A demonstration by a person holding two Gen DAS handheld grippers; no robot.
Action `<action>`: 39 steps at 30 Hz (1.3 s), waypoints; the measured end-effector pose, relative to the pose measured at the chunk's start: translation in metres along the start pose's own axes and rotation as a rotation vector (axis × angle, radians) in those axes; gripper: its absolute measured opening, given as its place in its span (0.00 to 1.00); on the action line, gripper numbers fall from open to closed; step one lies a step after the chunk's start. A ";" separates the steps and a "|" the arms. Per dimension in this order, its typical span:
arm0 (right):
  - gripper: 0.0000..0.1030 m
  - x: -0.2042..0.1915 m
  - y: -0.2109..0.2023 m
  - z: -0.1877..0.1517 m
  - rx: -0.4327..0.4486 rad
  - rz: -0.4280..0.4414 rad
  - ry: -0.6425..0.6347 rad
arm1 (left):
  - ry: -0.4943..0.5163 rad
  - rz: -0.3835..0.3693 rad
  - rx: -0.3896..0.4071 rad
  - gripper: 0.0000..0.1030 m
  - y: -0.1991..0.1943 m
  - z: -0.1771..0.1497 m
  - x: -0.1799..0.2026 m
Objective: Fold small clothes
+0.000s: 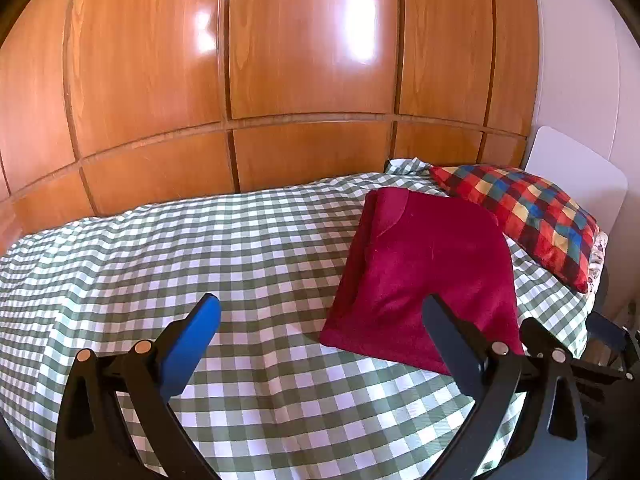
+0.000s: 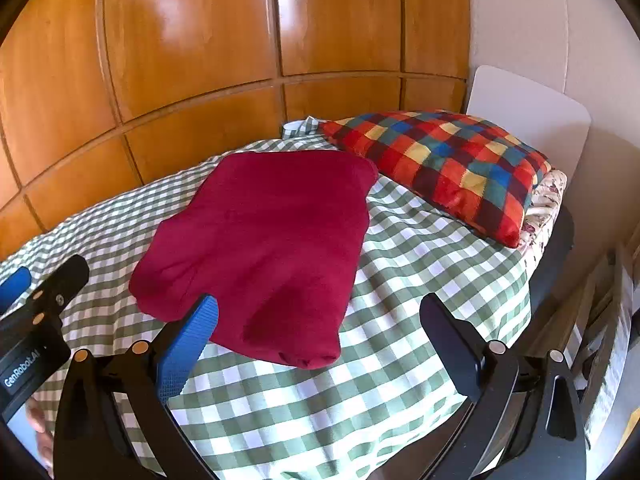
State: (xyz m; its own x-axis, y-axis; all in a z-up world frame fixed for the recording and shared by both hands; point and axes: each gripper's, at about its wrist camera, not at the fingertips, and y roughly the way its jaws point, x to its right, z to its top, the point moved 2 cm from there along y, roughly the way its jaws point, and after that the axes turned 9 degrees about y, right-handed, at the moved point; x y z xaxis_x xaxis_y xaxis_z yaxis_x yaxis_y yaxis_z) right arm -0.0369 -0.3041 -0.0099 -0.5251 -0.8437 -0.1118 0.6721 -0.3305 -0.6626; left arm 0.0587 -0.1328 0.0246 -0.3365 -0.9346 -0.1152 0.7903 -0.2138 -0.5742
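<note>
A dark red garment (image 1: 424, 276) lies folded into a flat rectangle on the green checked bedspread (image 1: 200, 248). In the left wrist view it is right of centre, behind the right finger. My left gripper (image 1: 320, 312) is open and empty, above the bedspread to the garment's left. In the right wrist view the garment (image 2: 268, 248) fills the middle. My right gripper (image 2: 316, 316) is open and empty, hovering over the garment's near edge. The left gripper (image 2: 36, 300) shows at the left edge of the right wrist view.
A multicoloured checked pillow (image 2: 448, 168) lies at the bed's far right, touching the garment's corner. A white headboard (image 2: 532, 120) stands behind it. Wooden wardrobe doors (image 1: 240, 80) run along the far side. The bed's right edge (image 2: 536, 280) drops off to clutter.
</note>
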 end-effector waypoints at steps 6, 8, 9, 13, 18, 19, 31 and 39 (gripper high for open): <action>0.97 -0.006 0.002 -0.002 0.000 0.010 -0.010 | -0.007 0.033 0.015 0.98 -0.004 0.001 -0.002; 0.97 -0.009 0.003 -0.002 0.001 0.011 -0.016 | -0.006 0.036 0.008 0.98 -0.002 0.000 -0.002; 0.97 -0.010 0.003 -0.003 0.002 0.011 -0.019 | -0.007 0.036 0.008 0.98 -0.002 0.000 -0.002; 0.97 -0.012 0.004 -0.004 0.004 0.010 -0.028 | -0.013 0.042 0.005 0.98 0.000 -0.001 -0.003; 0.97 -0.010 0.007 -0.004 -0.001 0.002 -0.016 | -0.014 0.039 -0.002 0.98 0.003 -0.002 -0.003; 0.97 -0.009 0.007 -0.004 -0.001 0.000 -0.014 | -0.016 0.041 -0.003 0.98 0.004 -0.003 -0.003; 0.97 -0.007 0.008 -0.003 0.004 -0.004 -0.008 | -0.022 0.046 -0.003 0.98 0.003 -0.006 -0.006; 0.97 -0.008 0.007 -0.003 0.002 -0.002 -0.011 | -0.018 0.039 -0.004 0.98 0.001 -0.006 -0.005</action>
State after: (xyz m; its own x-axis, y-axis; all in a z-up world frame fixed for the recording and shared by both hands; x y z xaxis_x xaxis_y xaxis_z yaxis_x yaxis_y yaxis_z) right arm -0.0295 -0.2983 -0.0160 -0.5205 -0.8477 -0.1020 0.6722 -0.3332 -0.6612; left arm 0.0578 -0.1265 0.0201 -0.2964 -0.9471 -0.1233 0.8005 -0.1759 -0.5730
